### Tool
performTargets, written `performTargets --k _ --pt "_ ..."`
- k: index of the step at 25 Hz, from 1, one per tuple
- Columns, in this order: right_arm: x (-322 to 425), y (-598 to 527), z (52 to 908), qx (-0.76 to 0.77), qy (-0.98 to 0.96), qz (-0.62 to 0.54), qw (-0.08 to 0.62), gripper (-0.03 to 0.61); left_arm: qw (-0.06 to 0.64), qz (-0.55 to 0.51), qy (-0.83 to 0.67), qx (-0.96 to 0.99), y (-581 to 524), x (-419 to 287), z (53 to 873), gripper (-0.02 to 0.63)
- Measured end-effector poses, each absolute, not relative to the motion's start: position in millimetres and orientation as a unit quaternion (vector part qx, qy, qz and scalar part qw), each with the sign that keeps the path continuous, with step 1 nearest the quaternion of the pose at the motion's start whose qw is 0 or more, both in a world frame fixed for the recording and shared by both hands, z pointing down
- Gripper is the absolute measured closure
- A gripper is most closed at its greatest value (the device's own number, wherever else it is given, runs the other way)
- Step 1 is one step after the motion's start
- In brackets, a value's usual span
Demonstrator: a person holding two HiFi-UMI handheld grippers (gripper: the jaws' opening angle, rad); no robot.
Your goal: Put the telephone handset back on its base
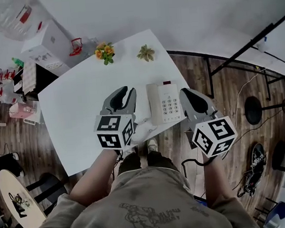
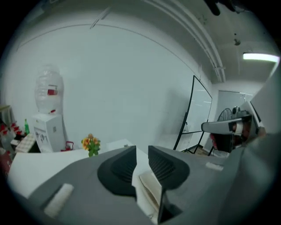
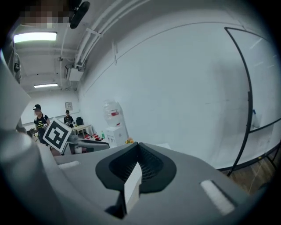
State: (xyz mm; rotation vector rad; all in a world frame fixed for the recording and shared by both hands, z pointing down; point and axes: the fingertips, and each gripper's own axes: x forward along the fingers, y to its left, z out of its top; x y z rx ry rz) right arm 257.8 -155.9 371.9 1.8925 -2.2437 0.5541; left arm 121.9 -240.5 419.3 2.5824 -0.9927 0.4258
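As the head view looks steeply down, the telephone base point(image 1: 164, 103) stands near the front edge of the white bench point(image 1: 78, 111) with its keypad facing up. The handset point(image 1: 145, 130) seems to lie just left of the base and nearer to the person, half hidden behind the left tongs point(image 1: 124, 93). I judge the cradle side of the base to be empty, so the task is not yet done. The left tongs hover just left of the base and the right tongs point(image 1: 189, 96) just right of it, probably so that either one can reach the handset. Beyond the base, at the far edge, are orange flowers point(image 1: 105, 52) and a small green plant point(image 1: 146, 52). The key labels and the print on the person's shirt are too small to read.

In the left gripper view the tongs stand narrowly apart. Only the bench shows in the gap, so they hold nothing. A water dispenser point(image 2: 47, 118) stands far beyond the base; its red label cannot be read.

In the right gripper view the tongs are pressed together and empty. The marker cube point(image 3: 57, 134) of the left gripper shows a black-and-white square pattern, no words.
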Motion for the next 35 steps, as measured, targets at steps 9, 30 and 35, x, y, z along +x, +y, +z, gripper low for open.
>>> performTargets --k 9,30,35 --pt "224 -158 239 0.614 -0.786 0.075 -0.012 0.551 0.067 0.078 -0.34 0.935 -236 68 295 0.612" --pt "168 -144 241 0.573 -0.817 0.064 0.016 0.552 -0.01 0.088 -0.364 0.927 -207 -13 270 0.612" --pt "152 -148 251 0.561 -0.824 0.076 0.018 0.552 -0.028 0.069 -0.362 0.929 -207 -19 258 0.612"
